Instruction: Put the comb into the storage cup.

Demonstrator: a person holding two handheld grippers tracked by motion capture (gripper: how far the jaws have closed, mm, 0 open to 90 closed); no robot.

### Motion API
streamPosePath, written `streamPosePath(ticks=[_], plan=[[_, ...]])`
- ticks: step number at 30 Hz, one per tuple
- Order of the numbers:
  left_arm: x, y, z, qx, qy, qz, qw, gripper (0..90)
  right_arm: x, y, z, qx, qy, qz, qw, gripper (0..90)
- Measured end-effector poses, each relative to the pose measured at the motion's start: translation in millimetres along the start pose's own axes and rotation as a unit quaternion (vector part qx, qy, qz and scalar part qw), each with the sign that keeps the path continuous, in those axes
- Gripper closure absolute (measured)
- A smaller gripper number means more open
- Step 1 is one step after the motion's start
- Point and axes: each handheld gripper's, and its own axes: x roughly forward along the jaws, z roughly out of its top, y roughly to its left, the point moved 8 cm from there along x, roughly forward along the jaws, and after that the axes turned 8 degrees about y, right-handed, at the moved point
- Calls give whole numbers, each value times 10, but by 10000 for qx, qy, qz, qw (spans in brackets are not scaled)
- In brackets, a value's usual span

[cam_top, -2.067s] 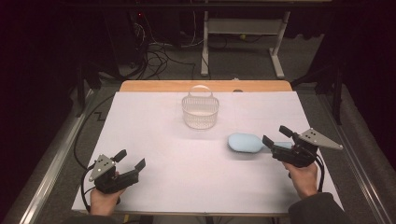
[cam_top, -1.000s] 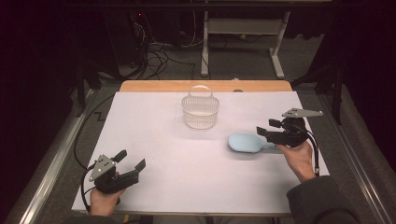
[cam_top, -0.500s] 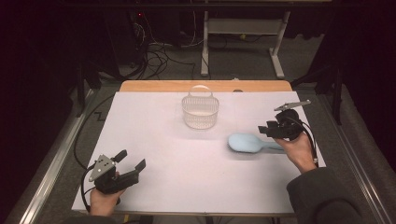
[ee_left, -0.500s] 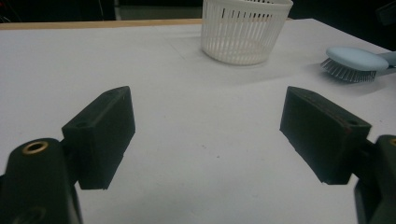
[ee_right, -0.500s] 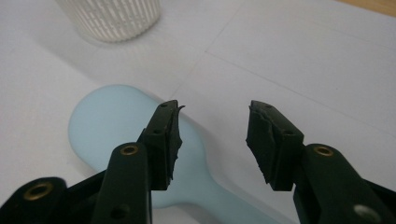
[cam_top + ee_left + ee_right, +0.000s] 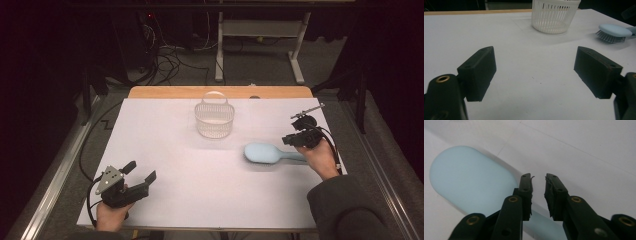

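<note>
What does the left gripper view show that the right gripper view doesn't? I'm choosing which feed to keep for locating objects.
Left gripper view, not the right one: the white basket farther up the table, the dark bristles of the blue brush facing down, and the fingers of the left gripper spread wide. Right gripper view, not the left one: the fingers of the right gripper with a narrow gap, just above the blue brush's handle, its smooth back close up. Both: the blue brush and the white table cover.
</note>
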Motion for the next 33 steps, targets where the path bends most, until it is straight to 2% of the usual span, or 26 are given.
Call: streamPosePath(ticks=[5, 10, 16, 20, 33], plan=[[0, 0, -1, -1, 0, -2, 10000, 171, 55, -28, -39, 73, 231, 12, 9997, 849], [0, 0, 0, -9, -4, -7, 10000, 171, 96, -51, -82, 47, 396, -3, 9992, 900], [1, 0, -1, -25, -10, -18, 10000, 171, 141, -77, -129, 57, 545, -71, 9985, 900], [-6, 24, 3, -79, -38, 9, 10000, 171, 166, -92, -150, 100, 582, -45, 9982, 900], [4, 14, -2, -81, -11, -21, 10000, 171, 207, -141, -228, 213, 699, 14, 9973, 900]])
